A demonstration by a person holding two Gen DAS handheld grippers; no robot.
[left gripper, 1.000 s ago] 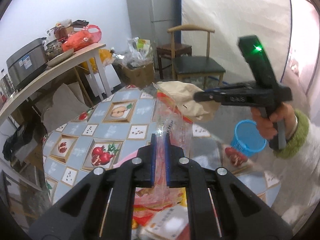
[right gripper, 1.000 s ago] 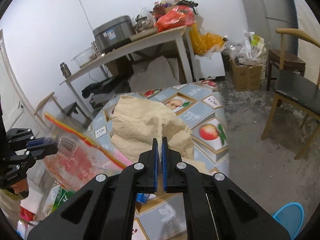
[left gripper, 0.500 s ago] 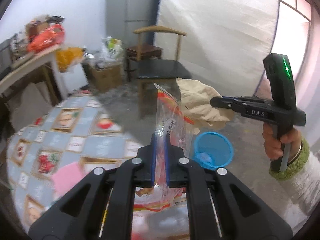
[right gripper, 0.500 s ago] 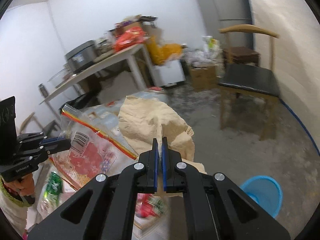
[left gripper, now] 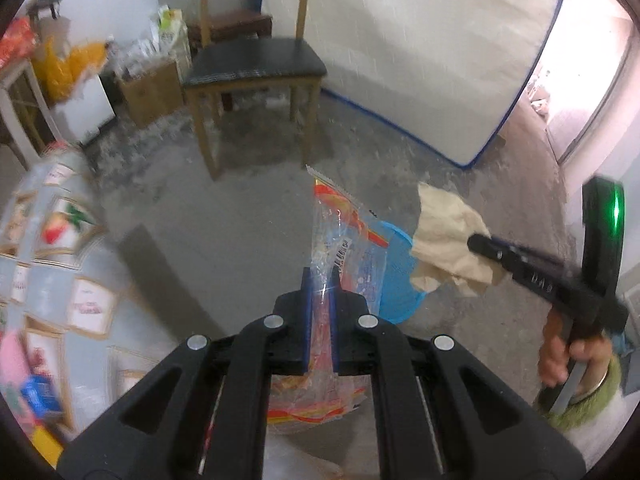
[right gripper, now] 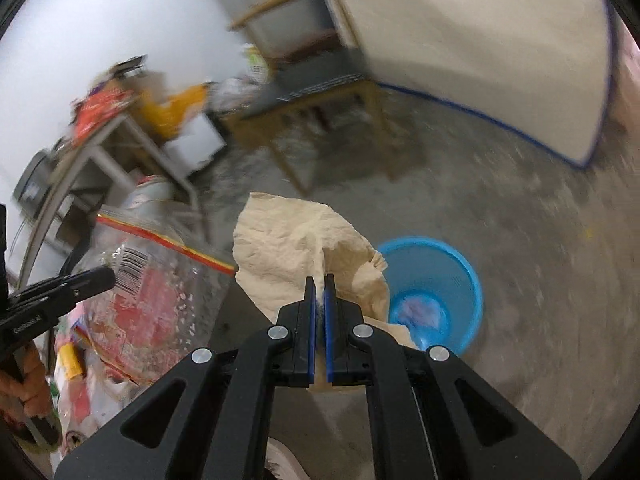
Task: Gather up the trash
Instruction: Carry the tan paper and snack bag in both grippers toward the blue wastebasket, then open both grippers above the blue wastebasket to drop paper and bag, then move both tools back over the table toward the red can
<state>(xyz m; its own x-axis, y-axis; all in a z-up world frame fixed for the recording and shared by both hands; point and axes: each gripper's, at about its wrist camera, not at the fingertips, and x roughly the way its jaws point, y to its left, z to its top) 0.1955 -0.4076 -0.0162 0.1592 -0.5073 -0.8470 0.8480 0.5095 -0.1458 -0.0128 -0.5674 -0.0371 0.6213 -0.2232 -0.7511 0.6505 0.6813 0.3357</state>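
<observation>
Step in hand: carry two pieces of trash to the blue bin and drop them in; judged from both loads hanging near the bin with neither released.
Left gripper (left gripper: 320,300): clamped on the clear plastic bag (left gripper: 344,240), which stands up between the blue pads toward 12 o'clock, the red-and-yellow zip strip at its top.
Right gripper (right gripper: 319,308): clamped on the crumpled beige paper (right gripper: 292,256), which fans out above the pads toward 11 o'clock.
Blue bin (right gripper: 444,276): on the concrete floor (right gripper: 520,240), at 2 o'clock from the right gripper's tips; some pale pink material already lies in the bottom.
Bin in the left wrist view: at 1 o'clock from the tips, largely hidden behind the bag; the paper hangs at its right edge.
Alignment: bring each load fully over the bin mouth before letting go; at present the paper overlaps only the bin's left rim in the right wrist view.
Release order: one load at a time, since the mouth looks narrow for both together.
Release method: point the tips down, then open the jaws wide so that thin film and paper fall free.
Risk: the bag is light and broad; it may catch on the rim or drift to the floor.
Obstacle: wooden chair (left gripper: 252,64) at 12 o'clock, well apart from the bin.
</observation>
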